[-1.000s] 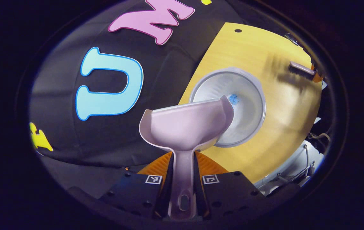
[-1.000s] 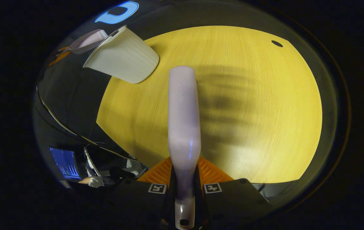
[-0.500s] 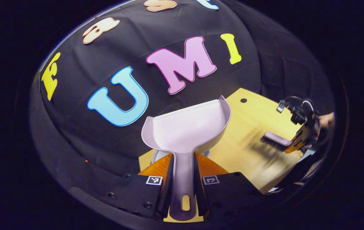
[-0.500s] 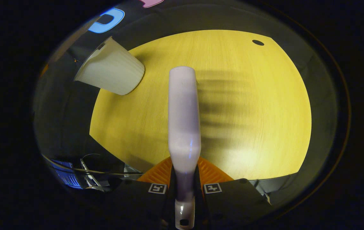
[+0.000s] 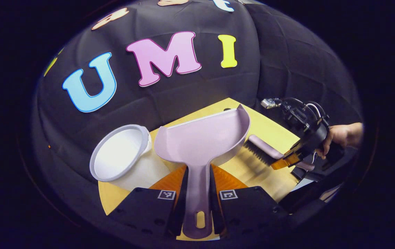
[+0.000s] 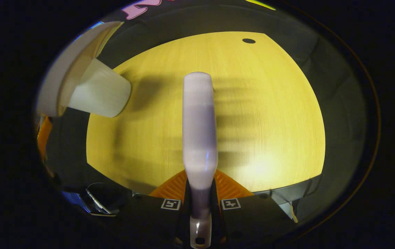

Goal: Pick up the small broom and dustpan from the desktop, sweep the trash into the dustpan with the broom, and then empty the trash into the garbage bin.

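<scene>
The left gripper [image 5: 197,193] pinches the dustpan [image 5: 202,140] just right of the garbage bin [image 5: 121,159], the right gripper [image 6: 200,199] pinches the broom [image 6: 199,128] above the bench [image 6: 270,114]; lower both gently, I'd say.

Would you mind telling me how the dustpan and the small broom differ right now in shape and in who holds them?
The dustpan is a wide scoop with raised side walls; the broom is a narrow bar with dark bristles underneath. The dustpan's handle sits in the left gripper, while the broom's sits in the right gripper. Both are pale lilac plastic and held over the yellow tabletop.
</scene>
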Available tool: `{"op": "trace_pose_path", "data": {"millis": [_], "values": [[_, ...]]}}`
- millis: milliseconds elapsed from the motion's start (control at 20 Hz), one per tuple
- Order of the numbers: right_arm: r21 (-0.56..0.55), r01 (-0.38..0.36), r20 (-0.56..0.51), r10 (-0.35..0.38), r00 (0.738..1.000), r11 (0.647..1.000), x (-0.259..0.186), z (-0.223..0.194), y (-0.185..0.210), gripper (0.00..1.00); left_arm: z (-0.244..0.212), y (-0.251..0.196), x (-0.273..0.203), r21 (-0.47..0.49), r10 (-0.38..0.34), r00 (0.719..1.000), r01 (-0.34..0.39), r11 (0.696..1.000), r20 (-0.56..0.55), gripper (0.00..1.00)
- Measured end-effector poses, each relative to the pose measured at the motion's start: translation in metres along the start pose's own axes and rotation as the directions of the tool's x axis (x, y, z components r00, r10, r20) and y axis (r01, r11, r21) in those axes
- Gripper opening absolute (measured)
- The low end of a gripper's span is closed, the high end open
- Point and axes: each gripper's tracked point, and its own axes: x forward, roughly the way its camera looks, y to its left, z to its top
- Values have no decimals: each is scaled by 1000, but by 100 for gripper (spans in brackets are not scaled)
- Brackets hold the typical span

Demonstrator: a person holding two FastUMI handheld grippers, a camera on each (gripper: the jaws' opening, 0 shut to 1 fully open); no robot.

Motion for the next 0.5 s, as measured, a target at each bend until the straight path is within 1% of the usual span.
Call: {"op": "trace_pose_path", "data": {"millis": [100, 200, 350, 500], "values": [[0, 15, -16, -15, 1000, 1000, 12, 2, 1, 28, -35, -13, 26, -14, 26, 999, -27, 1000, -40, 30], [-22, 41, -32, -42, 999, 999, 27, 0, 3, 28, -71, -18, 51, -51, 66, 993, -71, 996, -93, 30], [-53, 56, -66, -59, 996, 997, 44, 0, 12, 28, -108, -30, 78, -57, 106, 984, -115, 992, -143, 30], [-84, 68, -89, -75, 993, 994, 61, 1, 18, 28, -123, -39, 100, -116, 88, 982, -108, 987, -169, 30]]}}
